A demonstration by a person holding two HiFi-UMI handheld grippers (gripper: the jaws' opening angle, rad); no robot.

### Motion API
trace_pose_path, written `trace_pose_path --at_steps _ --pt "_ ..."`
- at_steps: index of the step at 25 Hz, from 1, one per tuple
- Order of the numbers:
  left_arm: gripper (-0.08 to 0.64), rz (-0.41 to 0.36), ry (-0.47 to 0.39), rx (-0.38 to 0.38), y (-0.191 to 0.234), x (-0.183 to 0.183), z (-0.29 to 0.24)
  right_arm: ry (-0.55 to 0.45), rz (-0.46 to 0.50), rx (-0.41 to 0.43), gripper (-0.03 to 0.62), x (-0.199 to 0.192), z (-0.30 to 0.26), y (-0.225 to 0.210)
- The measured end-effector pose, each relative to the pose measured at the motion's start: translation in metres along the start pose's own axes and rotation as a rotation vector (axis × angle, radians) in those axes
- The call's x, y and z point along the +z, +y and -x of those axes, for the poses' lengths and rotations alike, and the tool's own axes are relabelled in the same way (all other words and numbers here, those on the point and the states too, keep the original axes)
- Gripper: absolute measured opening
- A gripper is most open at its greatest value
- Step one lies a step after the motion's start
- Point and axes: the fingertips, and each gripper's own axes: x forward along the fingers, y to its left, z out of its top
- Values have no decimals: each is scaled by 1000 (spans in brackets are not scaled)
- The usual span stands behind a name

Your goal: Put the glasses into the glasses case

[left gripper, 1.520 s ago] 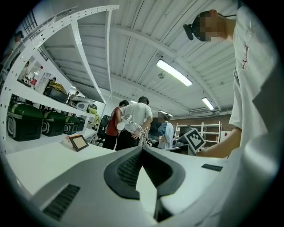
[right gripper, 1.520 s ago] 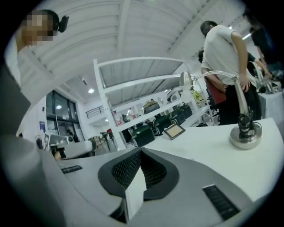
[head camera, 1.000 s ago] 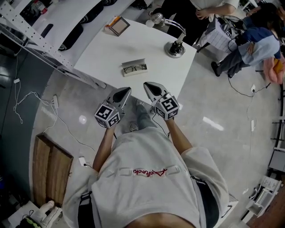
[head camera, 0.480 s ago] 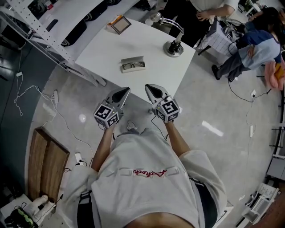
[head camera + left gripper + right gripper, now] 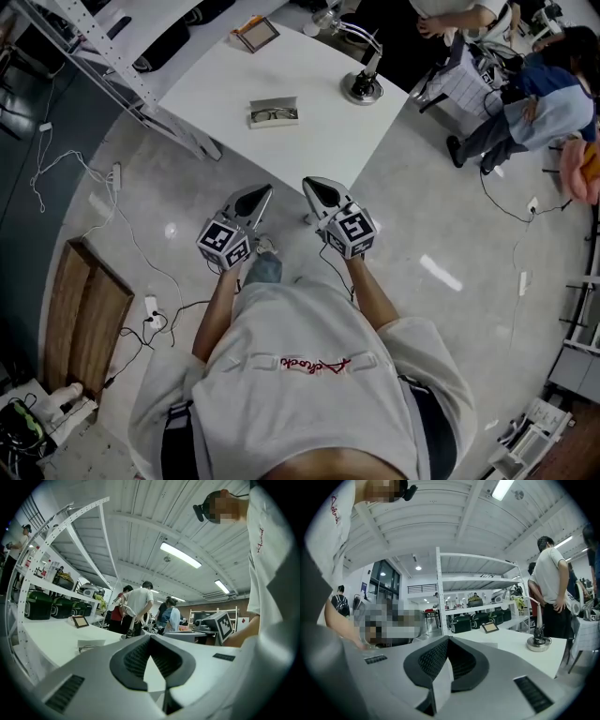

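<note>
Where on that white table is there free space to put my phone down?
The widest bare stretch of the white table lies between the open grey glasses case and the near corner. Another lies left of the case, toward the small brown picture frame. It is tighter around the silver desk lamp.

Glasses (image 5: 273, 115) too small for detail

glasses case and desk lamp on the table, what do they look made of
Glasses case: pale grey and dull, with no glints; probably plastic or covered board, but too small to tell. Desk lamp: silvery round base and arm with bright glints, so likely polished metal.
</note>
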Motion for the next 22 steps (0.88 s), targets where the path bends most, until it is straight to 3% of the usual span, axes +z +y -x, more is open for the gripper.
trace_pose_path --at_steps 14,22 --pt "14 -4 -21 34 -66 -18 51 7 11 31 0 -18 55 61" --pt "14 -12 -25 65 -81 -27 82 -10 21 53 0 -22 65 91"
